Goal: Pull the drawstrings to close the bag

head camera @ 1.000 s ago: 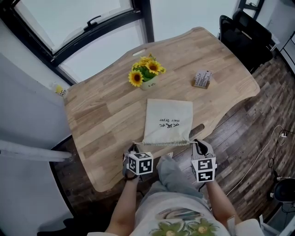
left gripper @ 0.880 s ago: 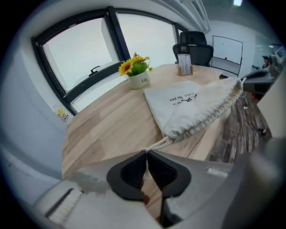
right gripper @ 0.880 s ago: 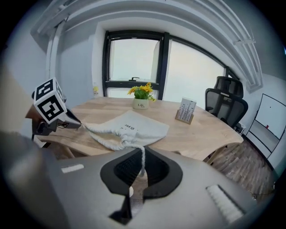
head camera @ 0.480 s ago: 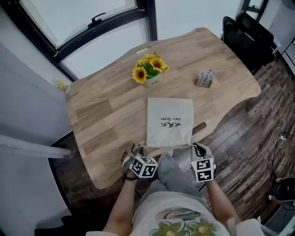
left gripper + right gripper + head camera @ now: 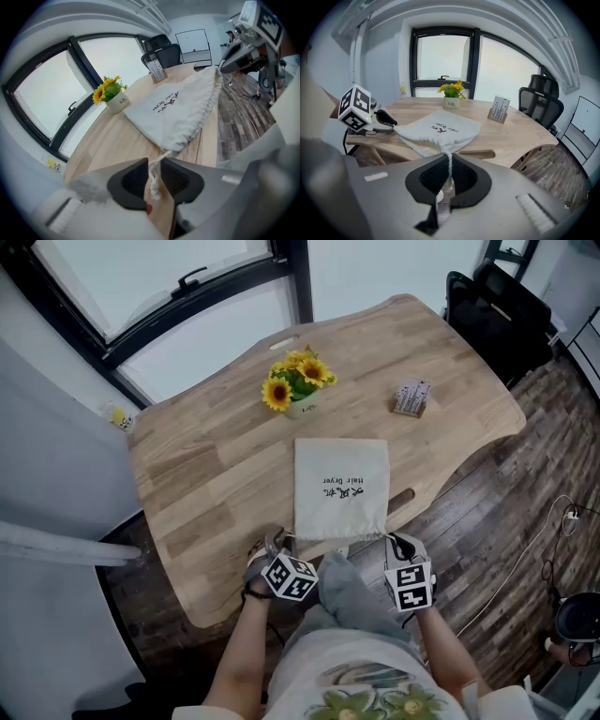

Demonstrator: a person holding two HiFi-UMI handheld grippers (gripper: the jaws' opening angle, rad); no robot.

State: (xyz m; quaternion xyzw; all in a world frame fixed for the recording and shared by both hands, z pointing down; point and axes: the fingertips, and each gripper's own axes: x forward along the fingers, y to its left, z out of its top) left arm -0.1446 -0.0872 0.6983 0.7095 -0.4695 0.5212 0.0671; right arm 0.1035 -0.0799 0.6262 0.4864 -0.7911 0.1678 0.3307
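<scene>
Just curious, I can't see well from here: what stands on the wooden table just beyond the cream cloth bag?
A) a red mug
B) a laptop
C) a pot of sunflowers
C: a small white pot of yellow sunflowers stands on the wooden table beyond the cream cloth drawstring bag.

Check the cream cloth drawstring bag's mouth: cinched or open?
Partly cinched. The cream cloth drawstring bag's mouth hem is puckered along its length and a little narrower than the body, but not bunched tight.

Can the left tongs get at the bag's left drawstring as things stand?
Probably yes: the left drawstring hangs between the left tongs, whose jaws are closing on it; nothing blocks it.
</scene>
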